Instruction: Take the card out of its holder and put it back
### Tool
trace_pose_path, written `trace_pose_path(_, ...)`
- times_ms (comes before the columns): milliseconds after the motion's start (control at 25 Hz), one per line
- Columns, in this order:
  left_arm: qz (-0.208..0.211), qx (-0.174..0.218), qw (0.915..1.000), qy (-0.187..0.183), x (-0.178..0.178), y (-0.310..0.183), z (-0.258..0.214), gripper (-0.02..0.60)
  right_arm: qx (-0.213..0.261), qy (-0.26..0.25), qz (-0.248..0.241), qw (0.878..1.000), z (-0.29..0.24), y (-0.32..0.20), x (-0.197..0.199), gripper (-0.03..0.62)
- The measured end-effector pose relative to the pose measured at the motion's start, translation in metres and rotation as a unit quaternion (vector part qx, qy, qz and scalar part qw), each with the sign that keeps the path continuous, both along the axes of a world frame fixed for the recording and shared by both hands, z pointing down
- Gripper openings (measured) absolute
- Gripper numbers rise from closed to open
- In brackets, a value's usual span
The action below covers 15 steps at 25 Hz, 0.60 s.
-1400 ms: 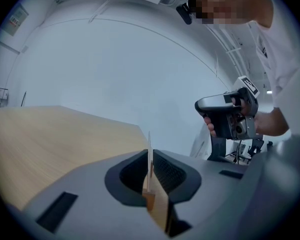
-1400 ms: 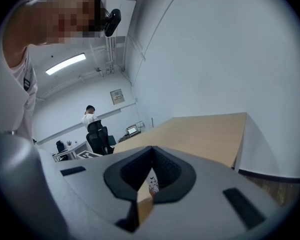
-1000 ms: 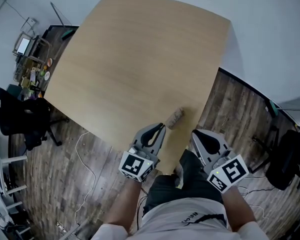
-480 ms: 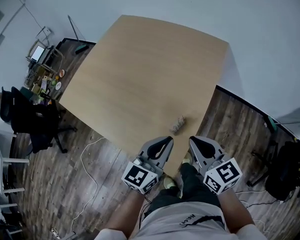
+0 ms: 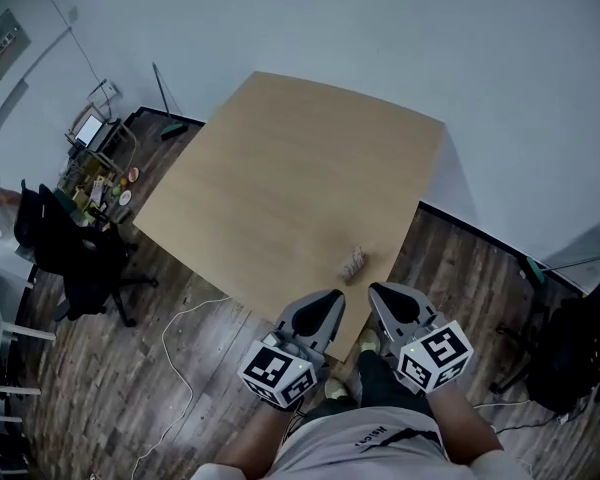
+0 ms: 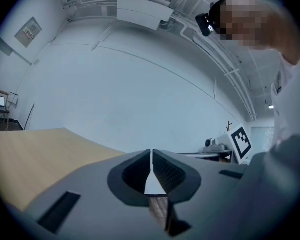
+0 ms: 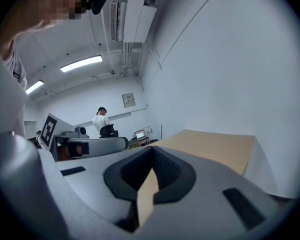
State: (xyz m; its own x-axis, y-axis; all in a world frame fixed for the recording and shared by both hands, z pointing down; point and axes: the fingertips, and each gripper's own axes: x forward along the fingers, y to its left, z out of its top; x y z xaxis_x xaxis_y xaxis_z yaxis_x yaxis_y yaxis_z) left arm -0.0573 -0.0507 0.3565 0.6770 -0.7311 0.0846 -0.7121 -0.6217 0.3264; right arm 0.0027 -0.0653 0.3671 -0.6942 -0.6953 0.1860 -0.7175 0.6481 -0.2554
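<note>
Floor (image 5: 110, 388): dark wood planks around and under the table, with a loose cable lying on them at the left.
Table (image 5: 280, 168): pale wood and bare apart from one small item; seen corner-on, with the near edge just ahead of both grippers.
Left gripper (image 5: 332, 296): jaws pressed together with nothing between them; held off the table just short of its near edge, aimed forward and slightly right.
Right gripper (image 5: 377, 293): jaws likewise together and empty; level with the left one and close beside it, aimed forward and slightly left.
Card holder (image 5: 353, 262): small and light-coloured, lying on the table close to the near edge; absent from both gripper views.
Card: too small to tell apart from the holder, so presumably still inside.
Direction from the jaws: straight ahead and slightly down, in the gap the two sets of tips point into; near both, touching neither.
Long axis: roughly away from the person, leaning a little to the right, so nearly in line with the jaws rather than across them.
Nearer gripper: about equal, with no clear winner.
Likely need: both jaws to open before any grasp, one to steady the holder and the other to draw the card along that axis.
</note>
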Motion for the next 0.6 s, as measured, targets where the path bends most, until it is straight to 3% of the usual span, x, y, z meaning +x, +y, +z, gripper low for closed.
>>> trace_pose_path(600,-0.005,0.023,0.9997,0.003,0.005,0.025,-0.042,0.025,0.030,-0.001,0.006,1.000,-0.044,0.020,0.008,0.012)
